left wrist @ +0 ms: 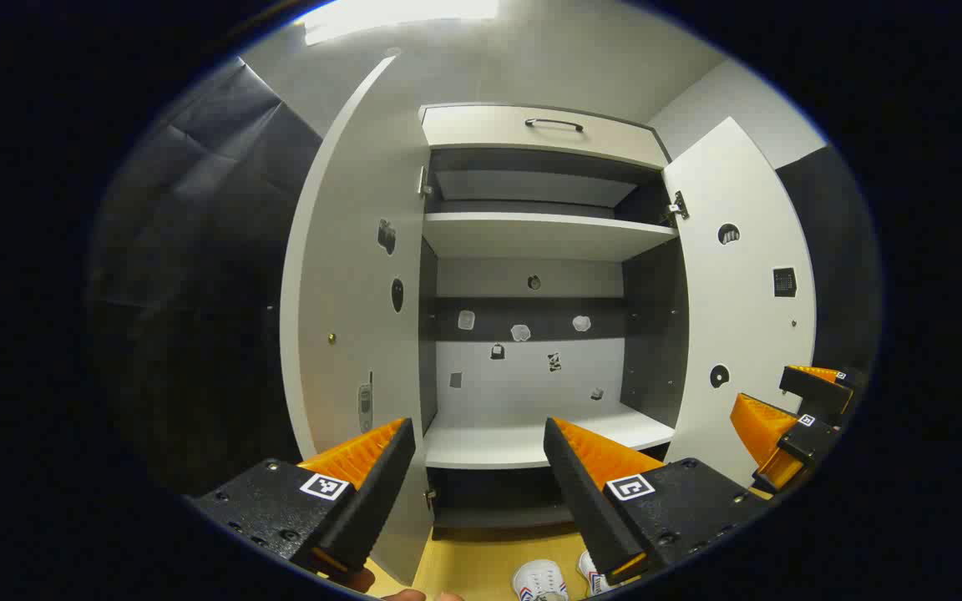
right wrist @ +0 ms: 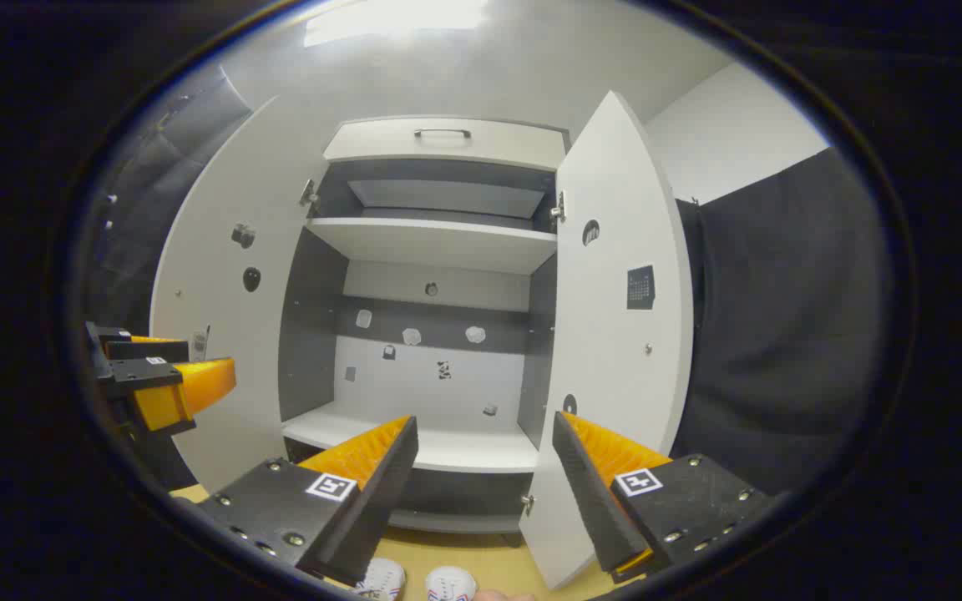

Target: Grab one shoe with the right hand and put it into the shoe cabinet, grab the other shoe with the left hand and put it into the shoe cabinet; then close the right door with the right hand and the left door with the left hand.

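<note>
Two hand-held grippers, left hand-held gripper and right hand-held gripper, spread wide, empty, raised toward cabinet. Shoes low on floor beneath (likely unpicked). Beyond: shoe cabinet, left door and right door open, ready for loading.

No words or numbers can be read; the stickers inside the shoe cabinet are too small.

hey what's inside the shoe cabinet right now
No shoes inside the white two-door shoe cabinet: its lower shelf and upper shelf look bare, with small stickers on the back wall. The white shoes sit on the floor. The dark bottom space cannot be checked.
</note>
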`<state>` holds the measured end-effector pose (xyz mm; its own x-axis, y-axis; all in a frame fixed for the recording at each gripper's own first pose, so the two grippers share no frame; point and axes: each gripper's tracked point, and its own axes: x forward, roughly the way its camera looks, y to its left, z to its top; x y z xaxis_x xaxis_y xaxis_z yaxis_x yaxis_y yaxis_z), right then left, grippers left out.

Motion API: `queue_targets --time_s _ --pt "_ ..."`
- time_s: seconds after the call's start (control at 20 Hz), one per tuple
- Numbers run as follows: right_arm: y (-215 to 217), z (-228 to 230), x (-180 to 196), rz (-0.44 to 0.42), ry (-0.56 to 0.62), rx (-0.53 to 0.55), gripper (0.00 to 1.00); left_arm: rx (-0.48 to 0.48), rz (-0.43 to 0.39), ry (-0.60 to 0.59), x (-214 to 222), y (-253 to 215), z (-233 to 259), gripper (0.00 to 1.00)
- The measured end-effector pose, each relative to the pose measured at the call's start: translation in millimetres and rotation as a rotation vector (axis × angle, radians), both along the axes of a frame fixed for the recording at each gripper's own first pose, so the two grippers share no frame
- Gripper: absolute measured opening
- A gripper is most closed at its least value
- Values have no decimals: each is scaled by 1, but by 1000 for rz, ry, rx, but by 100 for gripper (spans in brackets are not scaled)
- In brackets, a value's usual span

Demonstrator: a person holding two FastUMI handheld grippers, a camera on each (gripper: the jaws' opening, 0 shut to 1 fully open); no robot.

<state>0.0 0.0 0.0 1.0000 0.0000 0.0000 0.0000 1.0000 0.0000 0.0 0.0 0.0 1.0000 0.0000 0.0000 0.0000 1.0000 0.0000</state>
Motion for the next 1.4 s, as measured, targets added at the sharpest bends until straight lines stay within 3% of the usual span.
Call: queue_targets --time_s 0.05,0.95,1.15,1.4 --pt "2 -1 0 3 3 0 96 5 -1 2 -1 0 0 96" --pt "3 -18 -9 7 41 -1 97 19 43 18 -10 11 -6 96" --pt "11 -69 -11 44 153 -11 97 26 53 15 -13 13 -4 96" --pt "33 -188 -21 125 429 -40 97 35 75 18 -18 20 -4 96"
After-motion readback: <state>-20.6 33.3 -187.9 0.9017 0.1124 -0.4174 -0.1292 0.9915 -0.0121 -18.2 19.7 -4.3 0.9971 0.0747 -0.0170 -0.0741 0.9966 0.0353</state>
